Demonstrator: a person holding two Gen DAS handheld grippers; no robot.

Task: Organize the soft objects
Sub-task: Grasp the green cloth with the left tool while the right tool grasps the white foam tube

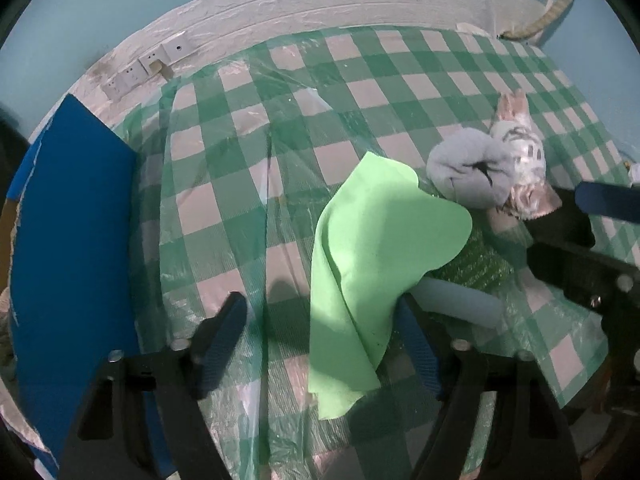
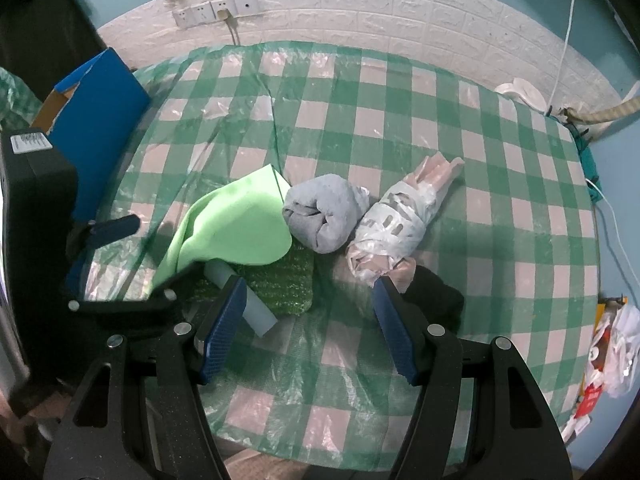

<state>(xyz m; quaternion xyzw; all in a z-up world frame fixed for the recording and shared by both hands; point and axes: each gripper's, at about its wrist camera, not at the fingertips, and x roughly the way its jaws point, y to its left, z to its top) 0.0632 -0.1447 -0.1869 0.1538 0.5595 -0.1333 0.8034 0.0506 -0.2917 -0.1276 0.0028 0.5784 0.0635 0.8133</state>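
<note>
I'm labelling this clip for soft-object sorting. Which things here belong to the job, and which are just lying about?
Belongs to the job:
- light green cloth
- grey rolled towel
- plastic-wrapped bundle
- green scrubby pad
- black cloth
- pale foam tube

Just lying about:
- blue box
- wall sockets
- bags at the table's right

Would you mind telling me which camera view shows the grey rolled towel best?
The right wrist view: the grey rolled towel sits near the centre, its rolled end facing the camera. In the left wrist view it lies toward the edge, distorted by the lens.
</note>
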